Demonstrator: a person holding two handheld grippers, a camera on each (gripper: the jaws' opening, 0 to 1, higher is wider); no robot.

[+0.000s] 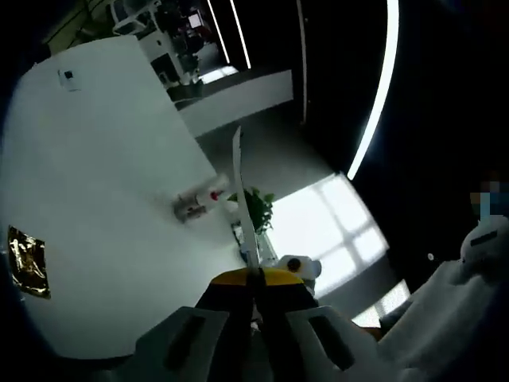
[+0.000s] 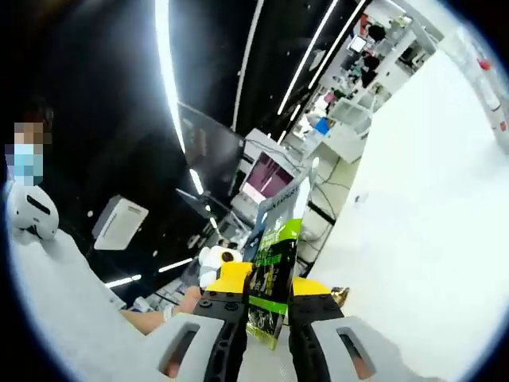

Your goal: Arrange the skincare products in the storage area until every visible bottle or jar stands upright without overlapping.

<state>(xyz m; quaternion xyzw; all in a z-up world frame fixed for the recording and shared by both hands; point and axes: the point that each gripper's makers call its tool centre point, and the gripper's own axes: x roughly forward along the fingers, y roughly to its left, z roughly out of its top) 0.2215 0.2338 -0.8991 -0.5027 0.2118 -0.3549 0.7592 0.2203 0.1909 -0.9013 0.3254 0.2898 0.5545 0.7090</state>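
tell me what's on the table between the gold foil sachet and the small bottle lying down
Nothing: in the left gripper view the white table is bare between the gold foil sachet and the small bottle.

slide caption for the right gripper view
Right claw clamps a green-and-black sachet beside a white table.

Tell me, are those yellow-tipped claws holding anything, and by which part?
Both are. The right gripper clamps a green packet near its lower end. The left gripper pinches a thin white sheet, seen edge-on, at its lower end.

open-plan lab: cluttered equipment benches, ceiling light strips.
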